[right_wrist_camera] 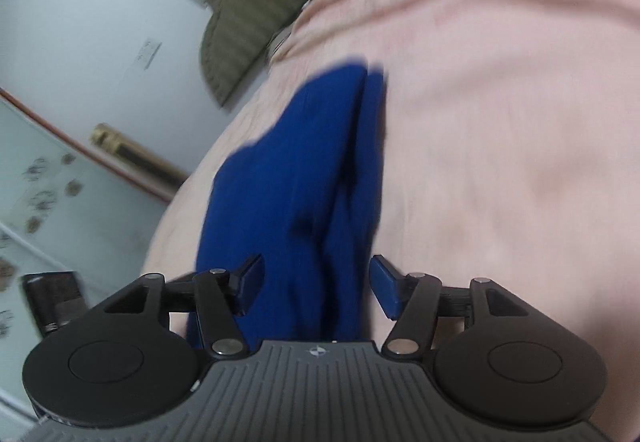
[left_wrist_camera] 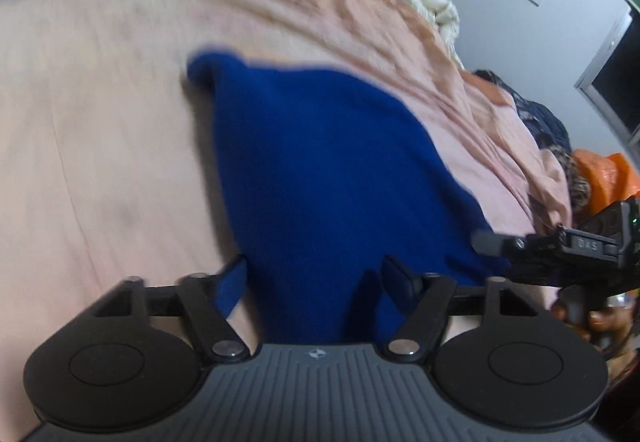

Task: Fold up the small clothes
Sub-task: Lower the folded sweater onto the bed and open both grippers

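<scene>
The left gripper (left_wrist_camera: pixel 316 278) has its jaws spread wide, with the near edge of the blue garment (left_wrist_camera: pixel 332 162) passing between them; no pad visibly presses the cloth. The right gripper (right_wrist_camera: pixel 316 282) is likewise spread apart, and the blue garment (right_wrist_camera: pixel 304 202) runs between its fingers (right_wrist_camera: pixel 250 282) without being pinched. The garment lies on the bed, on a pink sheet (left_wrist_camera: pixel 100 122), bunched with a long crease down its middle in the right wrist view. Beyond the garment, past the sheet's rumpled far edge, lie heaped white bedding (left_wrist_camera: pixel 436 10) and an orange bag (left_wrist_camera: pixel 604 174). An olive padded headboard (right_wrist_camera: pixel 248 14) stands beyond the garment in the right view. Both views are blurred.
</scene>
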Action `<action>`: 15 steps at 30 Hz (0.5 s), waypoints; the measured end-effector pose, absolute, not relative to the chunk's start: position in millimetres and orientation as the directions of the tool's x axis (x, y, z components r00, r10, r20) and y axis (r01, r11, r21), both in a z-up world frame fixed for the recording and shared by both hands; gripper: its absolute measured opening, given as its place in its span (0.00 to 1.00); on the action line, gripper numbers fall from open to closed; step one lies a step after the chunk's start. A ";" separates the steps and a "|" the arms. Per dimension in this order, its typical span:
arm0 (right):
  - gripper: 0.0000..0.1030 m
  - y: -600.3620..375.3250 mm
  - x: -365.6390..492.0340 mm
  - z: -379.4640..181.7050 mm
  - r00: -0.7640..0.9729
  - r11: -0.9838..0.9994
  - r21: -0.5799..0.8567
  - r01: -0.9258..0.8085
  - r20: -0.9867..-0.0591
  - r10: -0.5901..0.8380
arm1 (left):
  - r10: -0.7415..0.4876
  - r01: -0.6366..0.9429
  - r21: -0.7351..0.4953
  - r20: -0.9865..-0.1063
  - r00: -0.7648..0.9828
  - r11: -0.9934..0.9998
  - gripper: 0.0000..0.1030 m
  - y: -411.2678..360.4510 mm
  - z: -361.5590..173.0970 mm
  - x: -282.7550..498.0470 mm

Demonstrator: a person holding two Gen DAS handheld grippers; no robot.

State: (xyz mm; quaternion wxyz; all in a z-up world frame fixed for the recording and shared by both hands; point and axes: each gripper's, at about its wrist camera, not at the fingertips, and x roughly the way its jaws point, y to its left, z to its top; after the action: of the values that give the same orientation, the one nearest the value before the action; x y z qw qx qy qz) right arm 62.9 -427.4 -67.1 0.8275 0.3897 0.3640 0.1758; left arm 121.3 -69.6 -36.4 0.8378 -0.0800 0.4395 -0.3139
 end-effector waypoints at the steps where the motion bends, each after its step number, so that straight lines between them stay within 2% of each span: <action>1: 0.59 -425.7 56.9 -70.2 0.676 0.623 0.782 -0.009 -0.454 0.580 | -0.586 0.451 -0.404 -0.700 0.408 0.796 0.23 -72.6 -41.7 119.8; 2: 0.48 -423.7 53.2 -72.8 0.685 0.614 0.789 -0.006 -0.445 0.578 | -0.570 0.447 -0.383 -0.702 0.428 0.808 0.21 -73.9 -42.3 118.2; 3: 0.40 -421.8 51.8 -74.7 0.693 0.604 0.797 0.014 -0.443 0.569 | -0.570 0.442 -0.386 -0.699 0.432 0.809 0.14 -73.4 -40.7 118.4; 4: 0.18 -420.4 52.3 -76.2 0.694 0.596 0.802 0.040 -0.451 0.561 | -0.573 0.433 -0.397 -0.695 0.435 0.810 0.12 -70.6 -37.3 118.6; 5: 0.14 -417.9 53.7 -78.6 0.691 0.590 0.805 0.065 -0.462 0.555 | -0.577 0.425 -0.407 -0.686 0.442 0.809 0.11 -66.7 -32.7 117.9; 7: 0.14 -412.5 52.1 -79.4 0.706 0.596 0.798 0.085 -0.471 0.529 | -0.576 0.420 -0.404 -0.668 0.471 0.813 0.09 -58.2 -21.0 108.7; 10: 0.13 -404.7 33.6 -71.1 0.732 0.578 0.814 0.055 -0.427 0.531 | -0.563 0.435 -0.372 -0.661 0.497 0.820 0.09 -48.0 -8.1 89.6; 12: 0.13 -395.7 19.9 -63.7 0.732 0.596 0.803 0.027 -0.422 0.536 | -0.537 0.447 -0.333 -0.694 0.481 0.830 0.09 -50.5 -13.7 81.1; 15: 0.19 -378.1 12.1 -62.7 0.701 0.713 0.700 0.036 -0.526 0.482 | -0.448 0.428 -0.240 -0.744 0.496 0.872 0.15 -56.4 -24.2 75.5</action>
State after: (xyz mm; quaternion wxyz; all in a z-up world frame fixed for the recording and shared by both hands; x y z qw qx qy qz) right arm 12.1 -378.1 -62.7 0.8508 0.3556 0.3641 0.1310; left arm 75.5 -56.4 -24.2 0.8647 -0.0116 0.4337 -0.2532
